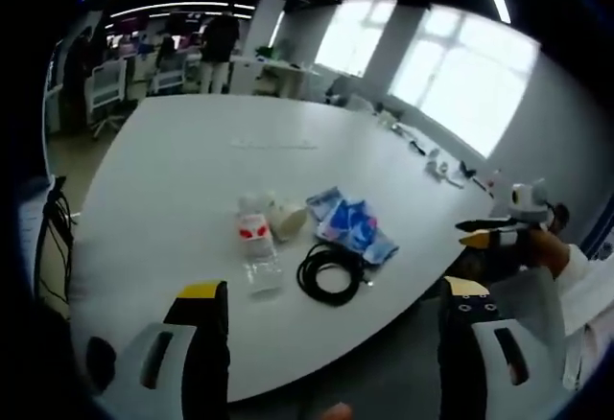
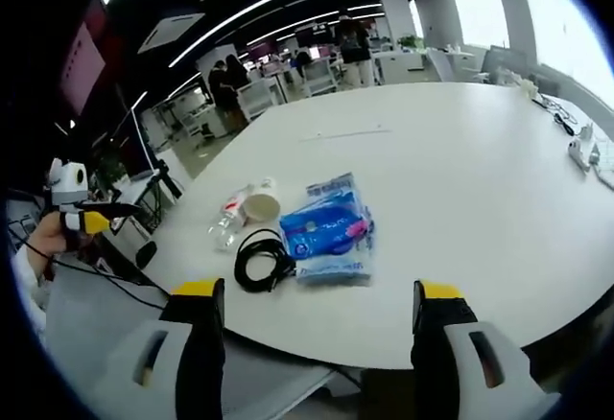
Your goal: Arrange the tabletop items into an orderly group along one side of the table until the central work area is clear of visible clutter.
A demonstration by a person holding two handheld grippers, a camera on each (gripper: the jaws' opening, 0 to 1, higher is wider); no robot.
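On the big white table (image 1: 192,161) lie a clear plastic bottle with a red label (image 1: 257,245), a paper cup on its side (image 1: 286,219), a blue packet (image 1: 350,225) and a coiled black cable (image 1: 330,272). My left gripper (image 1: 336,329) stands open at the table's near edge, short of them, with nothing between its jaws. From the other side I see the same bottle (image 2: 228,221), cup (image 2: 260,205), packet (image 2: 331,224) and cable (image 2: 260,259). My right gripper (image 2: 319,338) is open and bare too, and it appears from outside at the table's edge (image 1: 508,226).
Small items lie along the table's far edge by the windows (image 1: 443,166). Office chairs (image 1: 107,89) and standing people (image 1: 219,48) fill the background. Black cables (image 1: 53,228) hang beside the table. The left gripper shows from outside (image 2: 82,211), held by a hand.
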